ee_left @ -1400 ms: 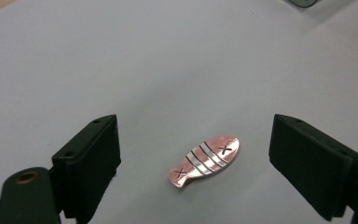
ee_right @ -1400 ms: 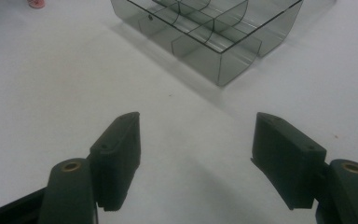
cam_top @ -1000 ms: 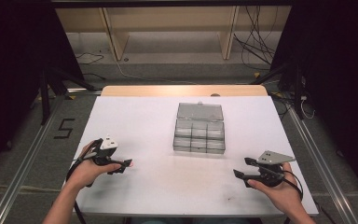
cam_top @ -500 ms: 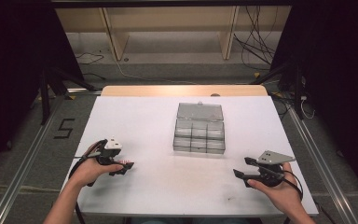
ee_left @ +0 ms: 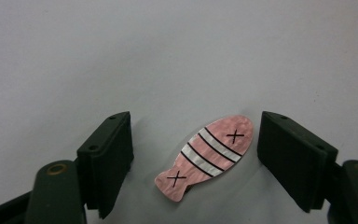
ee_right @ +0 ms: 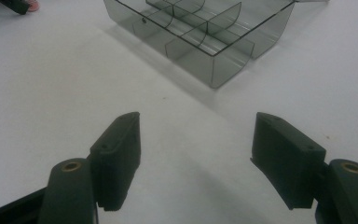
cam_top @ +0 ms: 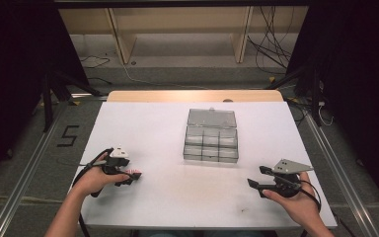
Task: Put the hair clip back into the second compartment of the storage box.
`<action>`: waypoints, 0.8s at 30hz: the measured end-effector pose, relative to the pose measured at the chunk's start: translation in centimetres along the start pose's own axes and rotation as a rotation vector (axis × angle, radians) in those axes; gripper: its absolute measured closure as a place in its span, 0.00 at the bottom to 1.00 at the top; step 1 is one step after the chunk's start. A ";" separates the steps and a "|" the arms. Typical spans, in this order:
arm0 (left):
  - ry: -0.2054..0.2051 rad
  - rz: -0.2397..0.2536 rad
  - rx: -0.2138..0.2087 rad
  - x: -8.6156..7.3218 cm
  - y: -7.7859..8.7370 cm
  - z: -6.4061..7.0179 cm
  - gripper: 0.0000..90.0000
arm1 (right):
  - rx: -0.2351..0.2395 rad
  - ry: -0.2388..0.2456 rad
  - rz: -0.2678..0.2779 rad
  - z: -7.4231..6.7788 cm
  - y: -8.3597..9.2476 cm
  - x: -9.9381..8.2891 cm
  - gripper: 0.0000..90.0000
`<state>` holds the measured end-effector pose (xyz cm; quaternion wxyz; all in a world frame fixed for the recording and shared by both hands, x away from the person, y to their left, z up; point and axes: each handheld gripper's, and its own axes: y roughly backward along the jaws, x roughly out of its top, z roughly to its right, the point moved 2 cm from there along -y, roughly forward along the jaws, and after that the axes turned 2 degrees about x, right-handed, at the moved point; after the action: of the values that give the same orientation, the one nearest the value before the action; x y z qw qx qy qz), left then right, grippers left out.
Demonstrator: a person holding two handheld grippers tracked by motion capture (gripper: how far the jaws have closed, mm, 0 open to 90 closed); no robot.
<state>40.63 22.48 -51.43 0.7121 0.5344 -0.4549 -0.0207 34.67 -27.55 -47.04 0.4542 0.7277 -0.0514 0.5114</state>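
A flat pink fish-shaped piece (ee_left: pixel 205 156) with white stripes and two black crosses lies on the white table (cam_top: pixel 148 128). My left gripper (ee_left: pixel 193 133) straddles it. Its jaws have just been closing, and both pads still stand apart from the fish, which lies closer to the right pad. In the high view the left gripper (cam_top: pixel 130 177) is at the table's front left, with the fish (cam_top: pixel 134 174) showing as a pink speck at its tips. My right gripper (cam_top: pixel 255 177) rests at the front right, open with nothing between its jaws (ee_right: pixel 196 128).
A clear plastic compartment box (cam_top: pixel 211 143) with its lid folded back sits at the table's middle. In the right gripper view the compartment box (ee_right: pixel 200 28) lies ahead of the jaws. A cable trails from each gripper.
The left hand has shifted slightly toward the front of the table, settling its gripper over the fish. The right hand has not moved.
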 end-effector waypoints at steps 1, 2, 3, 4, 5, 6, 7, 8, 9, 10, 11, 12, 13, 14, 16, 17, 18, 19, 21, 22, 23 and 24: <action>0.004 0.001 0.003 0.0 0.0 0.0 0.32 | 0.000 -0.001 0.000 0.0 0.0 0.0 0.37; 0.005 -0.001 0.005 0.0 0.1 0.0 0.34 | 0.000 -0.001 0.000 0.0 0.0 0.0 0.37; 0.009 -0.003 0.009 0.0 0.1 0.0 0.36 | 0.000 -0.001 0.001 0.0 0.0 0.0 0.37; 0.014 -0.006 0.014 0.0 0.2 0.0 0.36 | 0.000 -0.001 0.001 0.0 0.0 0.0 0.37; 0.019 -0.011 0.019 0.1 0.2 0.1 0.40 | 0.000 -0.002 0.001 0.0 0.0 0.0 0.37; 0.022 -0.015 0.023 0.1 0.3 0.2 0.42 | 0.000 -0.002 0.001 0.0 0.1 0.0 0.37; 0.025 -0.019 0.026 0.1 0.3 0.3 0.45 | 0.000 -0.004 0.004 0.0 0.1 0.0 0.37; 0.028 -0.020 0.030 0.1 0.4 0.3 0.45 | 0.000 -0.004 0.004 0.0 0.1 0.0 0.37; 0.027 -0.024 0.032 0.1 0.4 0.4 0.47 | 0.000 -0.004 0.005 0.0 0.1 0.0 0.37; 0.024 -0.026 0.036 0.2 0.5 0.5 0.52 | 0.000 -0.006 0.006 0.0 0.1 0.1 0.37; 0.022 -0.030 0.034 0.2 0.5 0.7 0.55 | 0.000 -0.004 0.007 0.0 0.1 0.1 0.37; 0.014 -0.035 0.036 0.2 0.5 0.8 0.55 | 0.000 -0.004 0.007 0.0 0.1 0.1 0.37; 0.011 -0.033 0.039 0.3 0.5 1.0 0.58 | 0.000 -0.004 0.008 0.0 0.1 0.1 0.37; 0.002 -0.040 0.039 0.4 0.6 1.2 0.65 | 0.001 -0.003 0.008 0.0 0.1 0.1 0.37; -0.018 -0.044 0.040 0.5 0.6 1.5 0.68 | 0.001 -0.004 0.007 0.0 0.1 0.1 0.37; -0.029 -0.046 0.041 0.5 0.6 1.6 0.70 | 0.001 -0.005 0.006 0.0 0.1 0.1 0.37; -0.036 -0.049 0.041 0.5 0.6 1.7 0.72 | 0.000 -0.002 0.008 0.1 0.0 0.1 0.37; -0.045 -0.045 0.045 0.5 0.6 1.8 0.74 | 0.000 -0.001 0.007 0.1 0.0 0.1 0.37; -0.055 -0.043 0.050 0.5 0.6 2.0 0.76 | 0.000 -0.001 0.010 0.0 0.1 0.2 0.38; -0.063 -0.043 0.053 0.5 0.7 2.0 0.76 | 0.000 -0.001 0.010 0.0 0.1 0.2 0.38; -0.070 -0.041 0.057 0.5 0.7 2.1 0.77 | 0.000 -0.001 0.011 0.0 0.1 0.2 0.38; -0.082 -0.047 0.060 0.5 0.8 2.1 0.77 | 0.000 0.000 0.011 0.0 0.1 0.2 0.38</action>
<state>39.14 20.98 -50.49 0.6759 0.5647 -0.4713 -0.0458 34.71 -27.59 -46.85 0.4514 0.7274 -0.0554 0.5138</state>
